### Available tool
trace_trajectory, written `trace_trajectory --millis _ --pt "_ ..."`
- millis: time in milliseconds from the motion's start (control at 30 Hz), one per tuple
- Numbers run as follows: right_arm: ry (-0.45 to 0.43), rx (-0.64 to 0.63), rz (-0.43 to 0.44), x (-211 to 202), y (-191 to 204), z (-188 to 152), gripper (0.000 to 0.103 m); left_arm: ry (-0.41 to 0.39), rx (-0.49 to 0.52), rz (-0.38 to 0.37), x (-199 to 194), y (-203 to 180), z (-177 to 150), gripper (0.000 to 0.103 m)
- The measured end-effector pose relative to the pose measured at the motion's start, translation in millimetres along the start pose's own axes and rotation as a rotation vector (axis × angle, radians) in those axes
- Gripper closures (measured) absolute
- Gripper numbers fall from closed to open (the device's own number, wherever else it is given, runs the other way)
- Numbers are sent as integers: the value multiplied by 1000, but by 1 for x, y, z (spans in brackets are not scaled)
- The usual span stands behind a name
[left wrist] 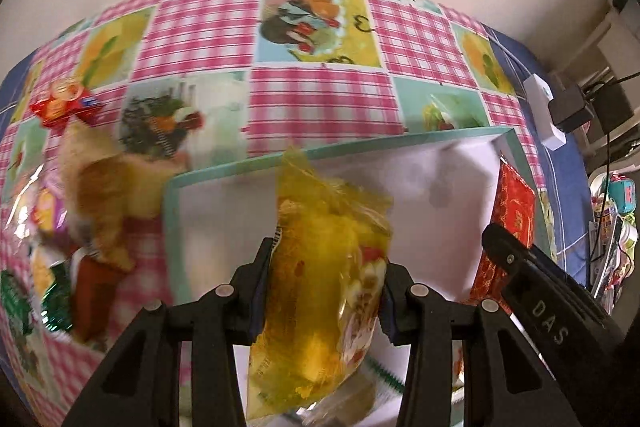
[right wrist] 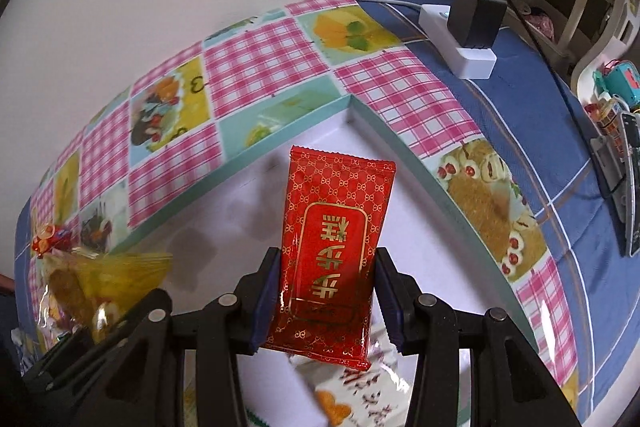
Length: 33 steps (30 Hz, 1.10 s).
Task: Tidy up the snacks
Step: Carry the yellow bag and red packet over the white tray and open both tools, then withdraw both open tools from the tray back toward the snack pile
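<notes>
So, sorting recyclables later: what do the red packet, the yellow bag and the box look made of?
Red packet: glossy plastic film, judging by glare and crimped end.
Yellow bag: thin see-through plastic, crinkled.
Box: probably matte cardboard, with flat stiff walls.

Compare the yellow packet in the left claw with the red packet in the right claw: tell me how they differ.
The yellow packet is see-through, with snack pieces showing inside; the red packet is opaque, printed with gold patterns and characters. The yellow packet looks crumpled and bulging; the red packet is flat with a crimped top edge. Shared: each is clamped between a claw's pads, left claw and right claw, above the white-bottomed box.
</notes>
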State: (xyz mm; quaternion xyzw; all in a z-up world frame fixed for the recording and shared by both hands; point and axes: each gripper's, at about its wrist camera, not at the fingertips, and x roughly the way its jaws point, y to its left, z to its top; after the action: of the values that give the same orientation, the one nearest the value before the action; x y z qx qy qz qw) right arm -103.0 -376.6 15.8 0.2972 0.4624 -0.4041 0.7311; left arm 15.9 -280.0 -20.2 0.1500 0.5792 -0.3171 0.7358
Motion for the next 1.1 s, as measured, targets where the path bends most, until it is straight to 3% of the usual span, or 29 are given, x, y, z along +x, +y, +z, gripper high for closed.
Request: trace_trajectory --millis 67,100,233,433,700,933,1100 --pt "8 2 6 5 -1 1 54 7 5 -6 6 -5 1 52" --pt "11 6 9 7 -2 1 54 6 7 -9 7 -6 3 45" --pt "22 27 10 11 -7 1 54 -2 9 2 4 -5 3 38" --pt "6 15 -6 -1 -7 -1 41 -36 -17 12 -15 6 0 25" --pt "-4 -20 -4 -21 5 -21 27 -90 -98 49 -44 44 -6 11" --pt "-10 -54 4 -34 21 -41 22 -129 -178 109 -63 86 -26 10" --pt "-32 -82 1 -46 33 -52 16 -143 -238 156 -74 117 -41 0"
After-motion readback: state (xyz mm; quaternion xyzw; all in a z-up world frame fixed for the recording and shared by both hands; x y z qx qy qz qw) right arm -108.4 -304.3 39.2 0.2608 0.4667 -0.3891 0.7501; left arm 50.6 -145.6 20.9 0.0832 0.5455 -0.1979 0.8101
